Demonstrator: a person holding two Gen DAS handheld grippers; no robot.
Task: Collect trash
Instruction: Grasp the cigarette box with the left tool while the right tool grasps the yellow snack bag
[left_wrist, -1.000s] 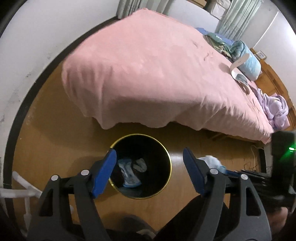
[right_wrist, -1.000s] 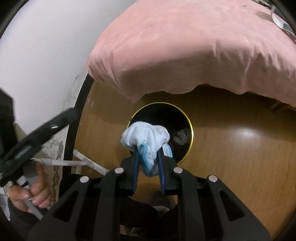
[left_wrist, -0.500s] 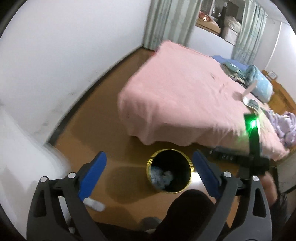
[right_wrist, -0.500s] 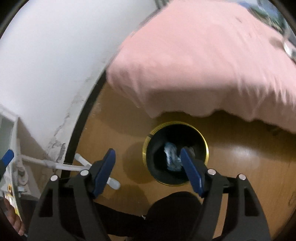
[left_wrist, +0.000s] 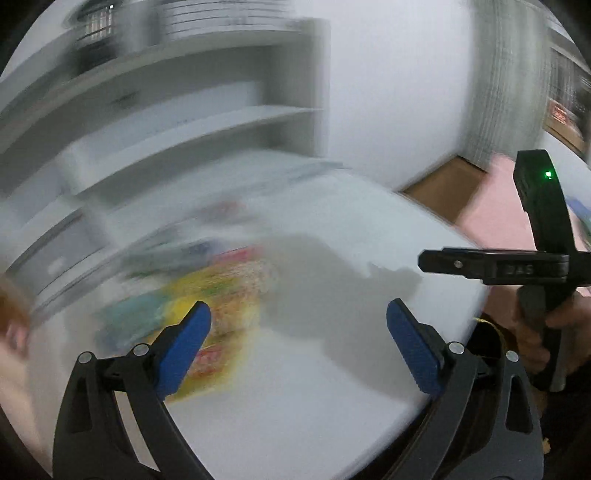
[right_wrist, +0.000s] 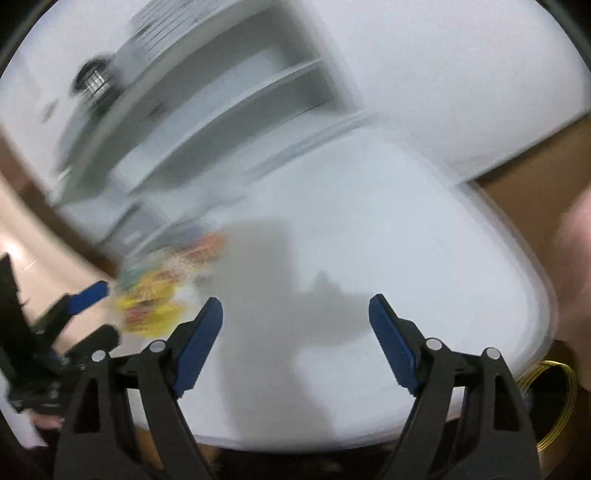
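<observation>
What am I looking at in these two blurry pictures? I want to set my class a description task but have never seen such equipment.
There is no robot: a person holds a hand-operated gripper in each hand, each with a camera looking along its two blue-padded fingers. One picture is from the left gripper, the other from the right gripper. Both are open and hold nothing. They face a white table with white shelves behind. On the table lies a blurred pile of colourful, mostly yellow wrappers, probably the rubbish to collect. The gold rim of a bin peeks out beside the table.
</observation>
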